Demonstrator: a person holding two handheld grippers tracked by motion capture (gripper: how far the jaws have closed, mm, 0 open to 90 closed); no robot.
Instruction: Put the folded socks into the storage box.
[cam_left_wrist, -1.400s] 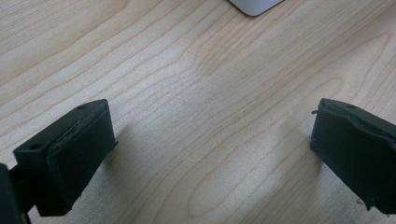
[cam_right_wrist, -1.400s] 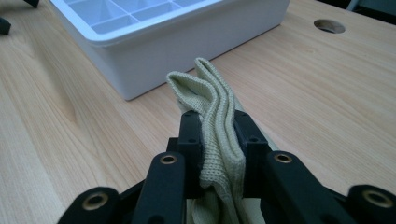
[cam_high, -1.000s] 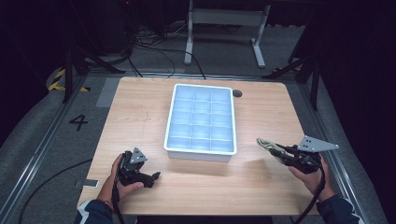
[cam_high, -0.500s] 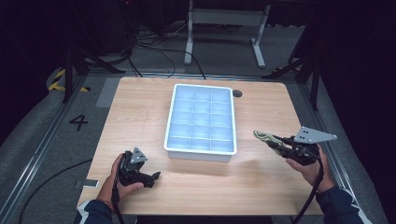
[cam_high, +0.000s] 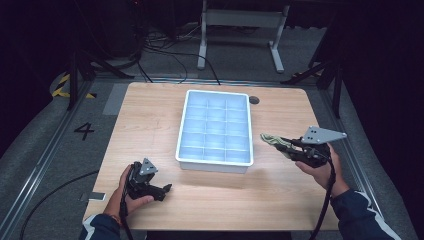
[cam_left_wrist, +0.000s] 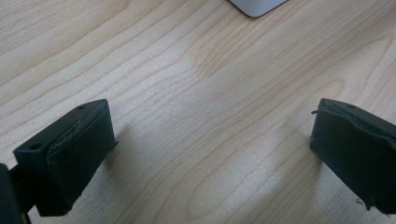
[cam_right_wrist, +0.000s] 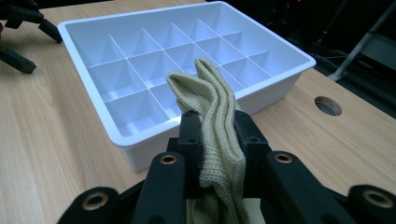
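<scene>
A white tray (cam_high: 216, 161) with several empty compartments stands mid-table, also seen as the tray (cam_right_wrist: 126, 140) in the right gripper view. My right gripper (cam_high: 282, 145) hangs just right of the tray's near right corner, shut on a folded beige knitted cloth (cam_high: 272, 140). The cloth (cam_right_wrist: 217, 121) sticks up between the black jaws of that gripper (cam_right_wrist: 217, 128), pointing at the tray. My left gripper (cam_high: 162, 191) rests near the table's front left, open, nothing between its fingers (cam_left_wrist: 70, 158), only bare wood. That left gripper (cam_right_wrist: 25, 28) also appears far off beyond the tray.
A round cable hole (cam_high: 254, 100) lies in the table beyond the tray's far right corner, seen also as the hole (cam_right_wrist: 328, 105). A tray corner (cam_left_wrist: 257, 5) shows ahead of the left gripper. Floor cables and a metal stand (cam_high: 240, 35) lie past the table.
My right gripper has carried the cloth up and leftward, from the table's right front toward the tray's right side. The left gripper has stayed put.
</scene>
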